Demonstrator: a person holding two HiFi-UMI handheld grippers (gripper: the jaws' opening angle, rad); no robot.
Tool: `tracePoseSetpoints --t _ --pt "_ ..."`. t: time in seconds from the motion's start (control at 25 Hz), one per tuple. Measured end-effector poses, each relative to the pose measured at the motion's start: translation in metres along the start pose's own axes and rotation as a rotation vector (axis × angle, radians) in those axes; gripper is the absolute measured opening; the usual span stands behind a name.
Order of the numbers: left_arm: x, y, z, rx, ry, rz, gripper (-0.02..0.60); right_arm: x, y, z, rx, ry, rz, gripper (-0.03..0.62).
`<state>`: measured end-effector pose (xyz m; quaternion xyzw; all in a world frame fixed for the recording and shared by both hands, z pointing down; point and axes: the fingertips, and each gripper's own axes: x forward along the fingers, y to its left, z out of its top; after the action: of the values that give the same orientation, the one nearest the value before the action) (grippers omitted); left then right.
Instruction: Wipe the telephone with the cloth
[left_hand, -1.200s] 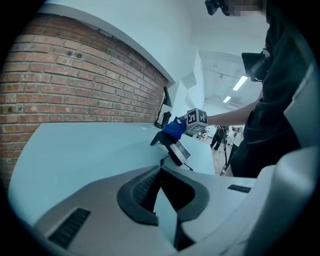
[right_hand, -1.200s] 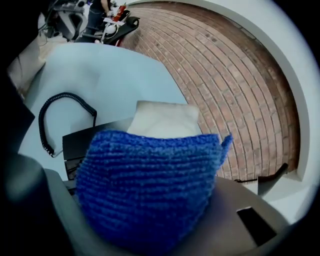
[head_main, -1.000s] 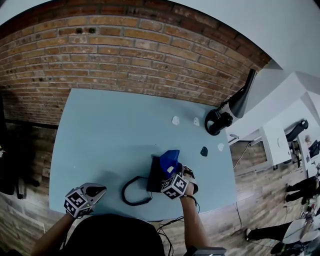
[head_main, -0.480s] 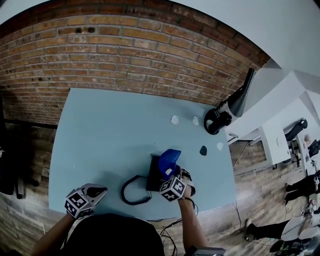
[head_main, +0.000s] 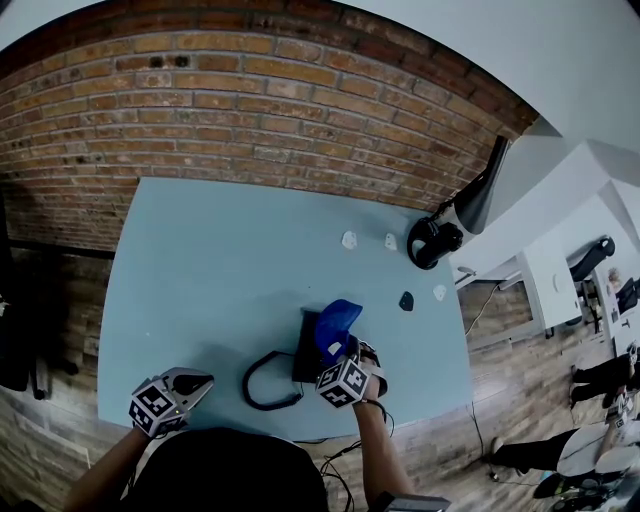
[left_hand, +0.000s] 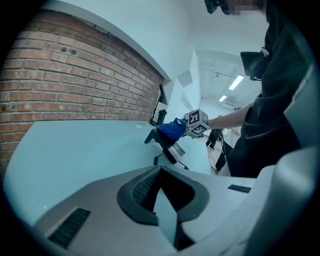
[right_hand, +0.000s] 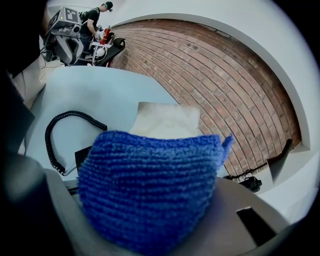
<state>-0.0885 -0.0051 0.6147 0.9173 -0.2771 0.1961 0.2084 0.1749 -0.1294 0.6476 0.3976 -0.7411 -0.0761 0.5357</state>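
Low at the near edge of the light blue table (head_main: 220, 260): grey left gripper (left_hand: 161, 192), jaws a sliver apart, holding nothing. Further right, black desk telephone (head_main: 306, 350) with black coiled cord (head_main: 262, 385) — unbraced by anything. Over it, right gripper (head_main: 342, 350) clamped on the blue knitted cloth (right_hand: 150, 190). Likely to skid toward the edge, or snag the cord, under a hard push. No readable print anywhere — only square marker patterns.

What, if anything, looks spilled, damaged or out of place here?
Nothing looks spilled or broken. The right gripper holds the blue cloth at the black telephone; its coiled cord lies loose beside it. A few small bits dot the table.
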Motion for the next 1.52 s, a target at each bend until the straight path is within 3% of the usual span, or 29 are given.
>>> tracePoseSetpoints --t 1.52 --pt "0.002 0.0 -0.007 -0.012 0.016 -0.015 0.021 -0.01 0.041 -0.003 0.042 -0.039 0.015 0.089"
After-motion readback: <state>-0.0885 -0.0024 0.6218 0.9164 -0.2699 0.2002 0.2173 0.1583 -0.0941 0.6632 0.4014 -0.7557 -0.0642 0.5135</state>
